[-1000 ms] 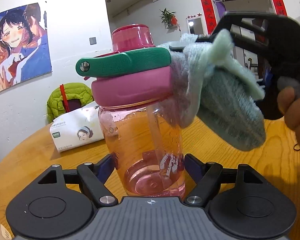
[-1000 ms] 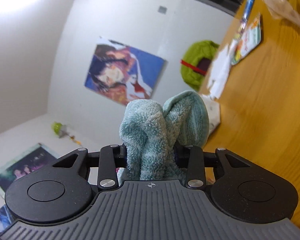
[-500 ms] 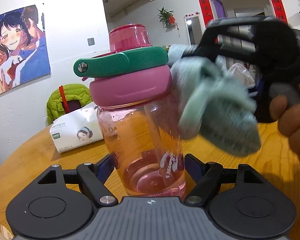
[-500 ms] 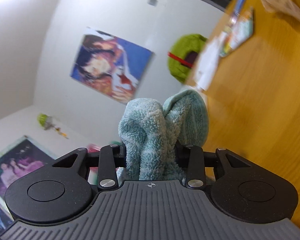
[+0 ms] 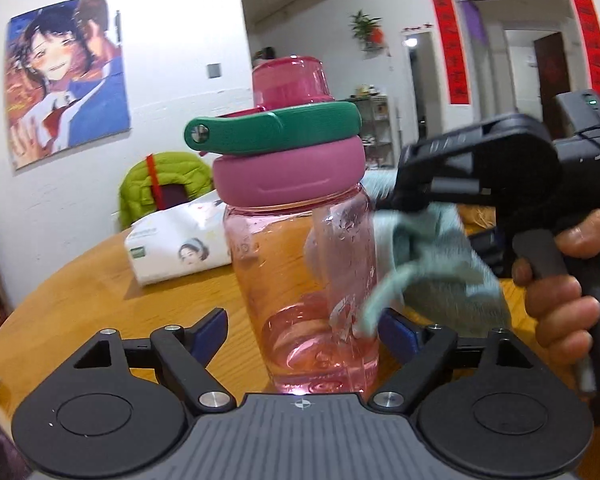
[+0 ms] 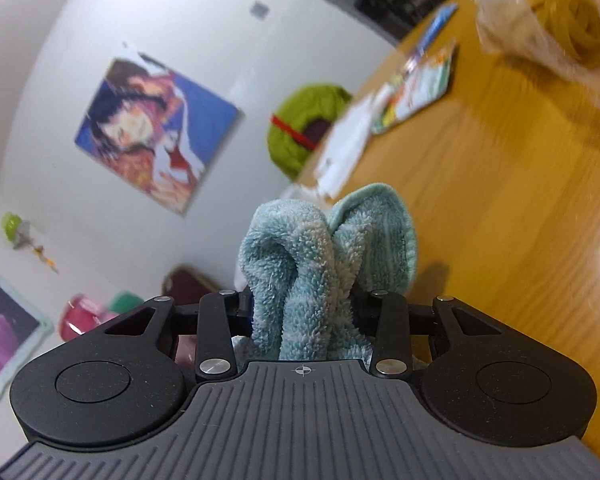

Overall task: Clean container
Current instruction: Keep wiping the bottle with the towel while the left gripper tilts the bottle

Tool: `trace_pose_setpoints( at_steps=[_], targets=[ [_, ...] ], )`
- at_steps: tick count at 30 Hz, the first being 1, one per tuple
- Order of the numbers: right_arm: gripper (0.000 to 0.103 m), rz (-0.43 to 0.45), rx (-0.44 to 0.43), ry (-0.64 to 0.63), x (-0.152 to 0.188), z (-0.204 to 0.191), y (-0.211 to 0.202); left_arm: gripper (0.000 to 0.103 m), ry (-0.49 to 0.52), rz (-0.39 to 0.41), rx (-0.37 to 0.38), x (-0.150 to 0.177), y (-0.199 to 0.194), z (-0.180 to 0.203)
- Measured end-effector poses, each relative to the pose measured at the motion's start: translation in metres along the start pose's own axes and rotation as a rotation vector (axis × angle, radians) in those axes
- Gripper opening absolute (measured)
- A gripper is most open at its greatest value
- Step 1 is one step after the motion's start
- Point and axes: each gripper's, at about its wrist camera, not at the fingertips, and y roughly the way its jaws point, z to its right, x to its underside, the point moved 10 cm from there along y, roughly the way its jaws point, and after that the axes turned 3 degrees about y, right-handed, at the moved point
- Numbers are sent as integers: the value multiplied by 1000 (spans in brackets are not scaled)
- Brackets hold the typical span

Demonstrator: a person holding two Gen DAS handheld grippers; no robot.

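Pink bottle [image 5: 300, 264] between left claw [image 5: 302, 330] fingers, seemingly untouched.

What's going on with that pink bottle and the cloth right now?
Left hand-held gripper open around the pink bottle, fingers apart from it. Right hand-held gripper shut on teal cloth, cloth at the bottle's side. Nothing in the way.

Even, bright indoor light. Fisheye bending curves the walls at the edges. Right of the fingers [image 5: 396, 330], the towel [image 5: 432, 264] smears with motion blur. Glare, perhaps from a ceiling lamp, spots the desk [image 6: 520, 208].
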Motion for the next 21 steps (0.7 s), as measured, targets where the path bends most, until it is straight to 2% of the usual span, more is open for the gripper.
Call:
trace_pose_setpoints(
  at_steps=[2,4,7,10,15,18,19,21],
  targets=[
    [41,-42,-83,60,1,-3,3,76,13,5,7,0,0,3],
    [42,-133,-158,137,11,-7,11,75,26,22,27,-1,2,6],
    [42,-183,-125,112,21,-10,9,75,31,43,41,-4,9,1],
    [42,-205,-82,71,29,-12,1,75,44,59,90,-7,15,-2],
    [42,-212,-25,37,31,-8,-3,75,73,73,114,-6,15,3],
    [41,-181,4,-10,28,-9,-6,75,68,74,118,-6,15,4],
    [40,-157,-2,-23,26,-12,-9,75,68,74,118,-6,15,4],
    [39,-78,-83,-23,15,-23,-20,75,68,75,120,-6,14,5]
  ],
)
